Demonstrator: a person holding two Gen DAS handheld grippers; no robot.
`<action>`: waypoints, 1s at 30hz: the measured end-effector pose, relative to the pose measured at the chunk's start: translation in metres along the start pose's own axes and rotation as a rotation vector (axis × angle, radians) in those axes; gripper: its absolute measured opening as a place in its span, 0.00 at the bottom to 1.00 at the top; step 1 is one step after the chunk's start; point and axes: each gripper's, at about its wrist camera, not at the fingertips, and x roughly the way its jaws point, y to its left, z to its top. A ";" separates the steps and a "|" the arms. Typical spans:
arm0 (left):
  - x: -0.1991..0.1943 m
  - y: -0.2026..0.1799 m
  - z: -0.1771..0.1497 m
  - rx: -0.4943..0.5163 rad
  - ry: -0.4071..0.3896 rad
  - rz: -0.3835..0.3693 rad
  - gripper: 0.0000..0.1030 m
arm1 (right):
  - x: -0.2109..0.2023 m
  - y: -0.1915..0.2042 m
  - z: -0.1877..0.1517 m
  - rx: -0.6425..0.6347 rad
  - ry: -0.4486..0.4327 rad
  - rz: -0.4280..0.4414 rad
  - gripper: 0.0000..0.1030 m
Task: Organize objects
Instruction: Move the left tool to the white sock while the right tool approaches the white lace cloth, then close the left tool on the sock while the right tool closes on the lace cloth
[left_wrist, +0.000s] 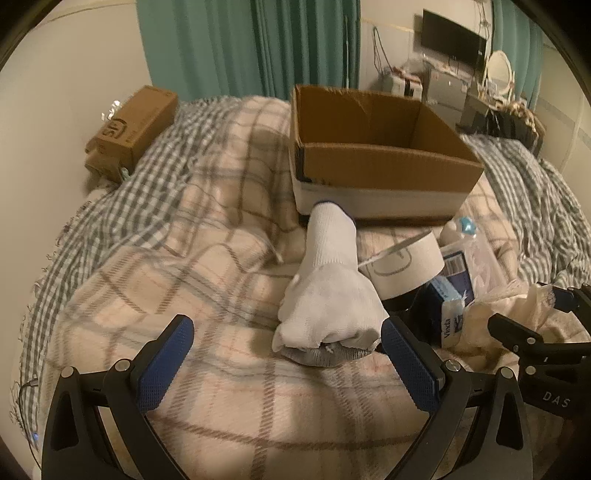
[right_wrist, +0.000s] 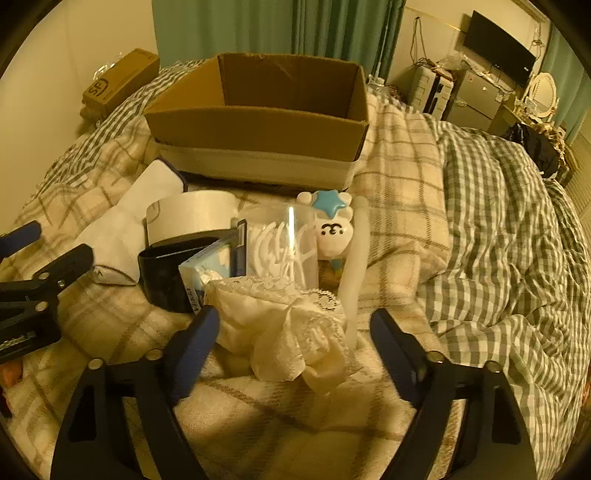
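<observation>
An open brown cardboard box with a white lower band (left_wrist: 384, 162) sat on the bed's cream plaid blanket (left_wrist: 192, 258), and everything else lay in front of it. A white knitted sock (left_wrist: 328, 291) stretched from the box's near wall toward the left hand-held gripper (left_wrist: 286, 363), whose blue-padded jaws stood wide open around the sock's toe end, holding nothing; the right pad looked close to the fabric, though contact could not be judged. Just right of the sock lay a broad roll of white tape (right_wrist: 192, 218), a black cup (right_wrist: 166, 273), a blue Vinda tissue pack (right_wrist: 201, 275), a clear plastic pouch (right_wrist: 284, 247) and a white bear-faced toy with a blue star (right_wrist: 330, 221). Nearest the camera, a crumpled cream lace cloth (right_wrist: 284, 332) lay between the spread, empty jaws of the right hand-held gripper (right_wrist: 295, 332).
</observation>
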 end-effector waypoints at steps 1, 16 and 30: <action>0.004 -0.002 0.001 0.006 0.015 -0.002 1.00 | 0.002 0.000 0.000 -0.001 0.006 0.004 0.71; 0.027 -0.011 0.005 0.020 0.108 -0.161 0.53 | -0.021 -0.005 0.005 0.029 -0.074 0.021 0.25; -0.058 0.006 0.034 0.004 -0.094 -0.192 0.44 | -0.104 0.002 0.024 -0.030 -0.298 0.006 0.22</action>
